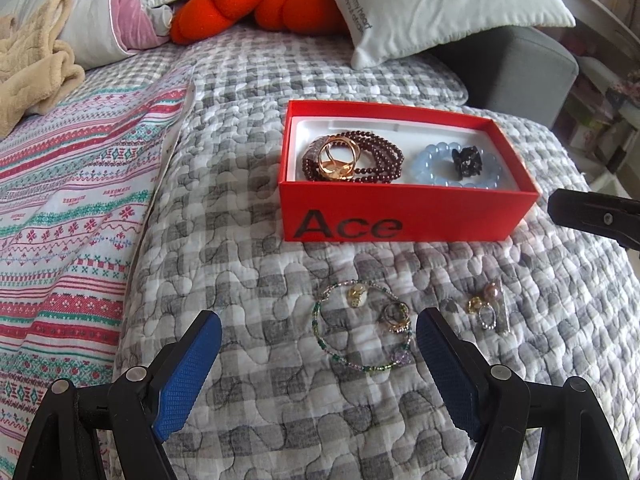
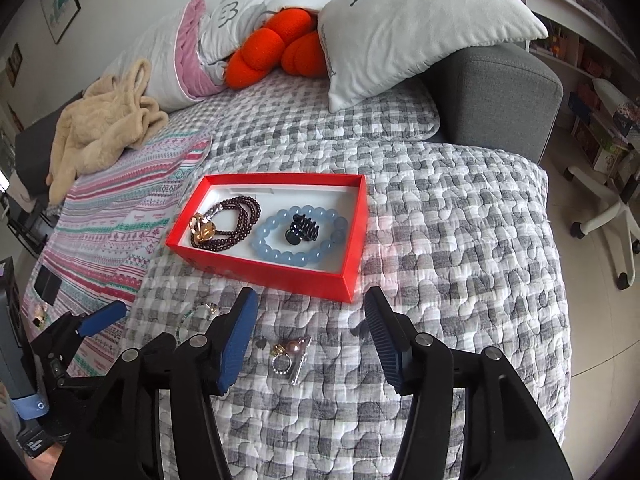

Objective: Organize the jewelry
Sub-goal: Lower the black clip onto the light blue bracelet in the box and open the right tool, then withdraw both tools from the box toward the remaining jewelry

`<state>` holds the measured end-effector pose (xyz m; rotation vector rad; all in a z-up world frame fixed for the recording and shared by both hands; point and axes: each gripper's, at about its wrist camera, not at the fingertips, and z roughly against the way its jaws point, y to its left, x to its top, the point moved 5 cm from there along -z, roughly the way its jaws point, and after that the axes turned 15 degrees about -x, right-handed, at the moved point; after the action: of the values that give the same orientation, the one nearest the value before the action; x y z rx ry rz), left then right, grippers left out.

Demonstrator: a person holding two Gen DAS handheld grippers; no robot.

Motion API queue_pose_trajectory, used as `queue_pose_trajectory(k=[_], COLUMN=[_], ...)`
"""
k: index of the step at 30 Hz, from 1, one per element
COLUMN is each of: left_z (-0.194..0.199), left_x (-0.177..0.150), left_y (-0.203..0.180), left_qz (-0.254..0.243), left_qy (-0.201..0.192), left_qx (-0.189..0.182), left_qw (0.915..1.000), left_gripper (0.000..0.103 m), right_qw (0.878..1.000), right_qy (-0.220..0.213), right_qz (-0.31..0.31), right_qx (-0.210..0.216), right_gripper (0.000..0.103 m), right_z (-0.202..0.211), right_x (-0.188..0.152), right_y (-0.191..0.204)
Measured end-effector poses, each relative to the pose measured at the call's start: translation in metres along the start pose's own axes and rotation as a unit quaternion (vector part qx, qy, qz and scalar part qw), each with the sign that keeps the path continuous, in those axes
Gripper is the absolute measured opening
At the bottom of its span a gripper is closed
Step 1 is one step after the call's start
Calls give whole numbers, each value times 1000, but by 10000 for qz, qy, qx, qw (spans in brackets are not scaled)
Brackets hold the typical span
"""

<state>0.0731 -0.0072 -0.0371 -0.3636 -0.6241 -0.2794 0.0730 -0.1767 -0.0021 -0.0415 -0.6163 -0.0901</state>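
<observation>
— so what is held by the left gripper (image 1: 318, 334)?

— nothing is held. its blue pads (image 1: 188, 376) are spread wide above the grey checked quilt (image 1: 240, 184), and a thin green beaded bracelet (image 1: 362, 330) is seen lying on the quilt between them, with a small cluster of rings (image 1: 396, 316) inside its loop and a pale die charm (image 1: 357, 295) near its far edge.

— and the right gripper (image 2: 308, 334)?

— it is likewise parted and empty. a pearl ring and a silver ring (image 2: 289, 354) are seen on the quilt between its fingers, nearer the left one.

— where is the red box (image 1: 400, 210) placed?

— it is set on the quilt just beyond both grippers, lid off, marked "ace". a dark red beaded bracelet (image 1: 372, 156) and a gold piece (image 1: 340, 158) resting on it are kept in its left part; a pale blue beaded bracelet (image 1: 430, 164) with a black clip (image 1: 466, 162) on it is kept in its right part.

— what else is seen?

— a striped patterned sheet (image 1: 72, 208), a beige fleece garment (image 2: 100, 128), an orange plush (image 2: 276, 48) and white pillows (image 2: 416, 20) are seen farther back.
</observation>
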Motion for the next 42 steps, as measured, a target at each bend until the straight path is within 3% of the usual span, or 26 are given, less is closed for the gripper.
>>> queue_pose_trajectory(k=[17, 22, 27, 34, 42], left_z=[-14, -19, -20, -28, -36], left_x=[-38, -37, -32, -24, -16], left_y=[23, 19, 14, 11, 16], left_qz=[197, 245, 416, 557, 755], left_qy=[403, 482, 449, 426, 367], left_qx=[-122, -385, -680, -809, -705], left_qw=[9989, 9978, 9958, 9943, 9940], left_gripper=[83, 70, 49, 42, 26], right_qw=[9936, 9924, 9927, 9926, 9928], right_qy=[1037, 1127, 1103, 1121, 1108], right_qz=[55, 32, -3, -37, -85], right_qx=[-444, -487, -479, -460, -449], right_gripper=[63, 63, 63, 63, 63], right_z=[-33, -37, -36, -36, -34], right_x=[-52, -56, -55, -54, -54], right_y=[-8, -11, -12, -13, -15])
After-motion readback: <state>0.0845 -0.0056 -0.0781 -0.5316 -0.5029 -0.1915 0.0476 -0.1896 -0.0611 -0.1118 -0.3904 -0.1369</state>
